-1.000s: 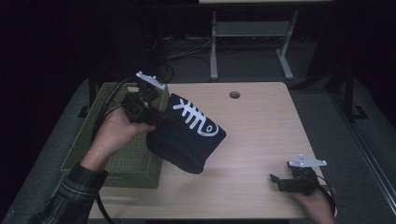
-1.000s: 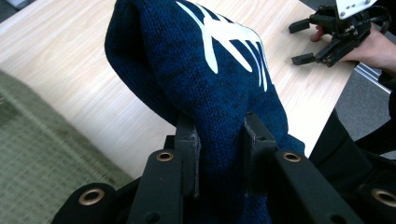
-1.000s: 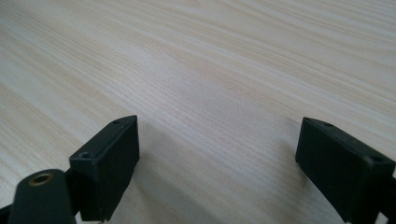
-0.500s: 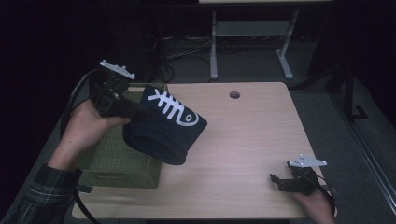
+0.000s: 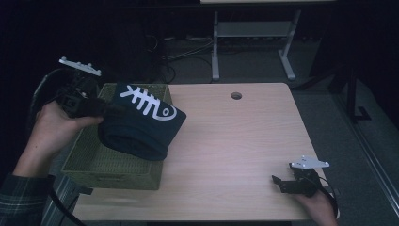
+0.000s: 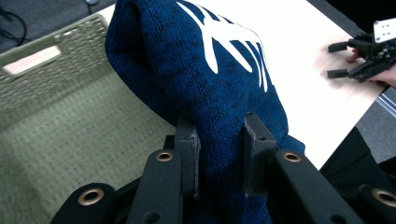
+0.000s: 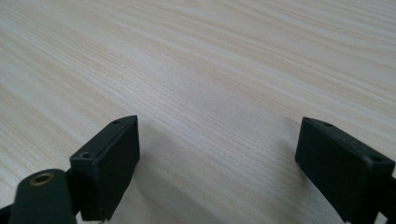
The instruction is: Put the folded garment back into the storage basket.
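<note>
sweater (image 5: pixel 141 129), dark blue, hangs clamped in my left jaws (image 6: pixel 219 154) at frame left, over the green basket (image 5: pixel 113 172); my right jaws (image 7: pixel 217 163) gape empty above the surface (image 5: pixel 235 141), lower right.

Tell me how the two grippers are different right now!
The left gripper has its fingers shut on the blue sweater; the right gripper is open and holds nothing. The left one is up in the air over the green basket; the right one sits low at the table near its front corner. Both are black, with a grey plate on top, each held in a hand.
</note>
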A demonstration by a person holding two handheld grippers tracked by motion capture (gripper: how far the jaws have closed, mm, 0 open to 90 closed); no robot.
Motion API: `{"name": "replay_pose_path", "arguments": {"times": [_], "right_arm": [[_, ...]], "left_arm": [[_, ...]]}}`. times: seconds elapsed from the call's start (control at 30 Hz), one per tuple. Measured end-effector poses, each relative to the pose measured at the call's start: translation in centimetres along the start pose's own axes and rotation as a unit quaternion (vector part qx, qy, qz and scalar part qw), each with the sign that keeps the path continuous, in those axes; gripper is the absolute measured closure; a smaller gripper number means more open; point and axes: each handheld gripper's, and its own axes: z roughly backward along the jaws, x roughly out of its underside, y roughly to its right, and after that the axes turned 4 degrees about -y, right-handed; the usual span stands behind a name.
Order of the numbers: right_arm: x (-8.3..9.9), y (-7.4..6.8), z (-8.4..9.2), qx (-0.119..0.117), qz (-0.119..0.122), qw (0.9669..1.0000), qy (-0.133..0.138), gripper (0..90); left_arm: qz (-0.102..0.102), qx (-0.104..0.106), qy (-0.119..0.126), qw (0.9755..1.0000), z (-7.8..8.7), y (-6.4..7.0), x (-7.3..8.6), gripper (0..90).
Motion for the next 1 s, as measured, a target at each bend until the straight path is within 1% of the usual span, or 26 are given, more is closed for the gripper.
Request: {"name": "replay_pose_path", "arguments": {"times": [0.23,0.37,0.47,0.67,0.8,1.0], "right_arm": [[0.0,0.0,0.0,0.000,0.000,1.0000,0.000,13.3],[0.0,0.0,0.0,0.000,0.000,1.0000,0.000,13.4],[0.0,0.0,0.0,0.000,0.000,1.0000,0.000,13.4],[0.0,0.0,0.0,0.000,0.000,1.0000,0.000,13.3],[0.0,0.0,0.0,0.001,0.002,1.0000,0.001,13.4],[0.0,0.0,0.0,0.001,0.001,1.0000,0.000,13.4]], "left_arm": [[0.021,-0.013,0.003,0.9997,1.2,-1.5,1.4,72.0],[0.034,-0.017,0.004,0.9993,1.5,-2.3,2.2,72.0],[0.048,-0.022,0.004,0.9986,1.6,-3.2,3.1,72.0],[0.066,-0.023,0.003,0.9976,1.2,-4.3,4.2,72.0],[0.072,-0.024,-0.003,0.9971,0.6,-4.7,4.8,72.0],[0.084,-0.025,0.000,0.9961,-0.1,-5.5,5.6,72.0]]}}
